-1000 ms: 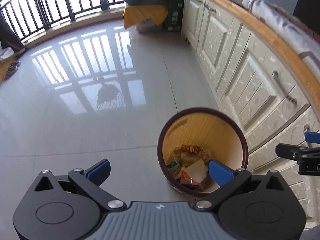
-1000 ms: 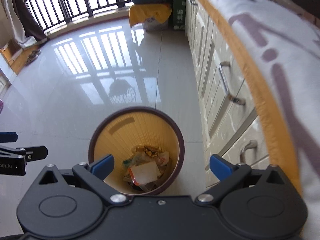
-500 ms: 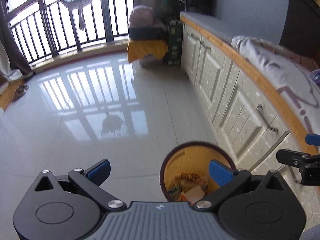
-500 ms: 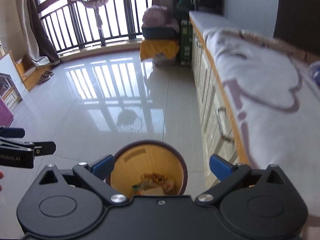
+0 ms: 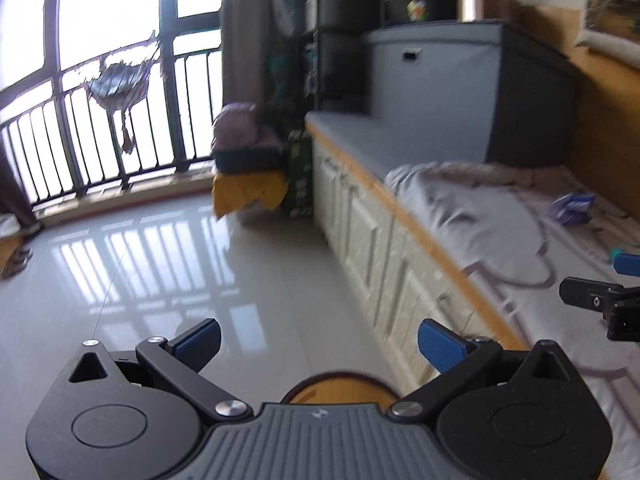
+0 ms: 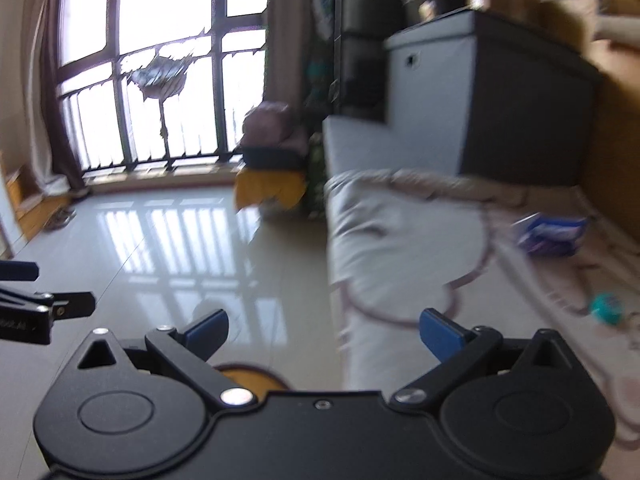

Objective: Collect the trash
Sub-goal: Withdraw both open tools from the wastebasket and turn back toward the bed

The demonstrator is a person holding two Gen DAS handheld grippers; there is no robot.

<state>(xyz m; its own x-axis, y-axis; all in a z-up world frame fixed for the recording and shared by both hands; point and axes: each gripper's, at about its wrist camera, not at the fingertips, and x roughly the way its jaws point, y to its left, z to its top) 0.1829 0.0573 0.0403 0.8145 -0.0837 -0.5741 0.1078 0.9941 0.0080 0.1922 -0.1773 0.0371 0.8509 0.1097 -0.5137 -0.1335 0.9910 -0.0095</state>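
Note:
A round brown trash bin (image 5: 340, 390) with a yellow inside shows only as a rim just below my left gripper (image 5: 318, 344); its rim also shows in the right wrist view (image 6: 252, 378). A blue and purple wrapper (image 6: 550, 236) lies on the cloth-covered bench top, also seen in the left wrist view (image 5: 570, 206). A small teal ball-like piece (image 6: 606, 308) lies nearer on the cloth. Both grippers are open and empty. My right gripper (image 6: 324, 330) is over the bench edge.
A cream cabinet bench (image 5: 360, 232) with a wooden edge runs along the right, covered by a grey patterned cloth (image 6: 400, 248). A grey box (image 5: 460, 92) stands at its far end. Glossy tiled floor (image 5: 160, 264) spreads left toward the balcony railing (image 5: 100, 152).
Both cameras have tilted up and away from the bin. The bin has dropped to the bottom edge, and the bench top with the wrapper has come into view.

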